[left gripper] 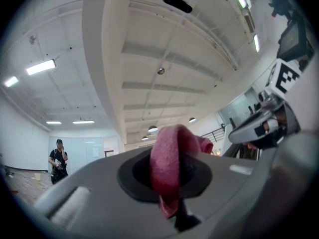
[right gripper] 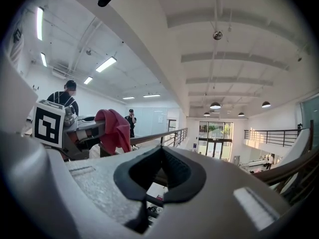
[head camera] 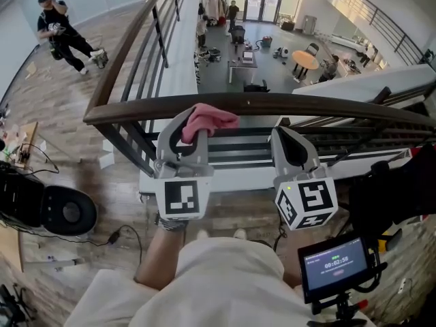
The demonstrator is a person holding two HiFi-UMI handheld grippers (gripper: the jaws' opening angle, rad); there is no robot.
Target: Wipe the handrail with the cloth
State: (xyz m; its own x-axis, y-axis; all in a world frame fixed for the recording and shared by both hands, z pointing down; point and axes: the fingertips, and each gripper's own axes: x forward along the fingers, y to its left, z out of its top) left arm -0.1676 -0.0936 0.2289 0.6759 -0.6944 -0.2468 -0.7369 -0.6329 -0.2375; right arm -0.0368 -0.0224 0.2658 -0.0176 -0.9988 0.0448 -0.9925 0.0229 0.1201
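The dark wooden handrail (head camera: pixel 327 106) runs across the head view just ahead of both grippers, and a second length of it leads away to the upper left. My left gripper (head camera: pixel 193 127) is shut on a pink cloth (head camera: pixel 212 118), whose bunched top lies against the near side of the rail. In the left gripper view the cloth (left gripper: pixel 169 156) hangs between the black pads. My right gripper (head camera: pixel 291 142) is held a little to the right, just below the rail, shut with nothing in it. The right gripper view shows the cloth (right gripper: pixel 113 127) and the rail (right gripper: pixel 154 136) to its left.
Dark metal bars (head camera: pixel 143 142) hang under the rail, with a drop beyond to a lower floor with tables (head camera: pixel 305 60). A person (head camera: pixel 63 31) stands far left on the wood floor. A black round device (head camera: pixel 63 211) lies at the left, and a small screen (head camera: pixel 335 264) is at the lower right.
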